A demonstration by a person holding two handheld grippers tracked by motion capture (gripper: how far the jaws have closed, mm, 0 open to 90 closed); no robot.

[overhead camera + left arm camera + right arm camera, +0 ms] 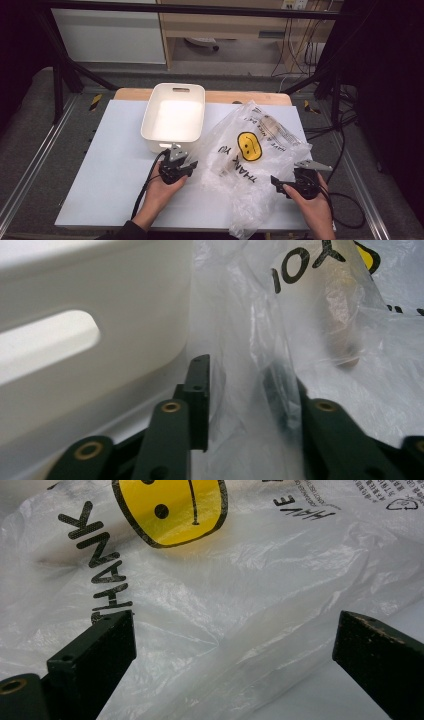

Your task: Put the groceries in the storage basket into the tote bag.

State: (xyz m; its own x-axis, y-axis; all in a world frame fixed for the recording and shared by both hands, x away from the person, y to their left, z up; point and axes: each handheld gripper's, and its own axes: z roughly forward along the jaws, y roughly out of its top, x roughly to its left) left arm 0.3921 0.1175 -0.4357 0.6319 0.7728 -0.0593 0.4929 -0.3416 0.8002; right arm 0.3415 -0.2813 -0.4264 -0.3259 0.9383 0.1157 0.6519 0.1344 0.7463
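1. The plastic bag [252, 155] lies crumpled on the white table [110, 165], taking up the middle and the 3 o'clock half of it in the high view. It is thin and see-through, printed with a yellow smiley face [249, 146] and black letters reading "THANK YOU".
2. A white tub [175, 117] stands at about 11 o'clock from the bag, its side touching the bag's edge. It has a slot handle in its far wall.
3. The left gripper [184, 167] sits at the bag's 9 o'clock edge, just at 6 o'clock of the tub, held in the person's left hand [161, 186].
4. In the left gripper view its jaws stand a little apart with bag film between them; one jaw is bare and the other is veiled behind the plastic. Whether they pinch the film cannot be told.
5. The same view shows the tub wall [90, 325] beside the bare jaw, and a blurred, pale brown thing [345, 330] inside the bag.
6. The right gripper [281, 184] rests at the bag's 4 o'clock edge in the right hand [316, 202], pointing toward 9 o'clock.
7. In the right gripper view its jaws are spread wide, with the bag [240, 610] lying between and beyond them, and nothing gripped.
8. A black cable [145, 190] trails from the left gripper toward 6 o'clock.
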